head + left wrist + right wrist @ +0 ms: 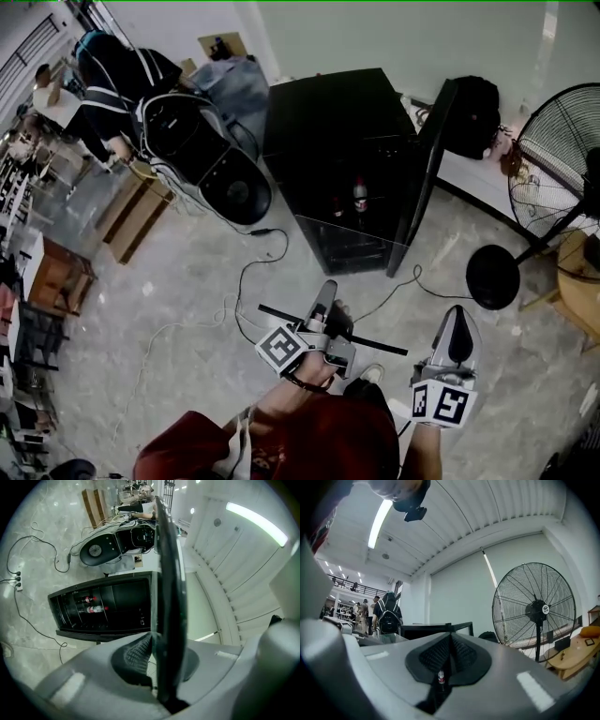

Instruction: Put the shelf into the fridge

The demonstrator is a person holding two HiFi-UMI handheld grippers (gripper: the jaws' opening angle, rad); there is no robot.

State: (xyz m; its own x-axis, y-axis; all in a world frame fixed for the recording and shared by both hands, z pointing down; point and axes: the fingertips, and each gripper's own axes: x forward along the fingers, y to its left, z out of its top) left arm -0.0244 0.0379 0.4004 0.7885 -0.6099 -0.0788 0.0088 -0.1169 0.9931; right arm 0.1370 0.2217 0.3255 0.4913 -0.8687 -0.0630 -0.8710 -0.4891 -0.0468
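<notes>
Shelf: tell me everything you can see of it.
The shelf looks like a thin, dark, glossy panel, seen edge-on from the left gripper view and as a slim dark strip from the head view. The left gripper is shut on one edge, holding it above the floor, short of the open fridge. Nothing else touches it.

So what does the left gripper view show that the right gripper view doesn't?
Only the left gripper view: the dark shelf, seen edge-on and clamped in the left gripper's jaws, and the pale floor. Only the right gripper view: a big standing fan, a wooden table, and the right gripper's jaws closed on nothing. Both: the black fridge.
</notes>
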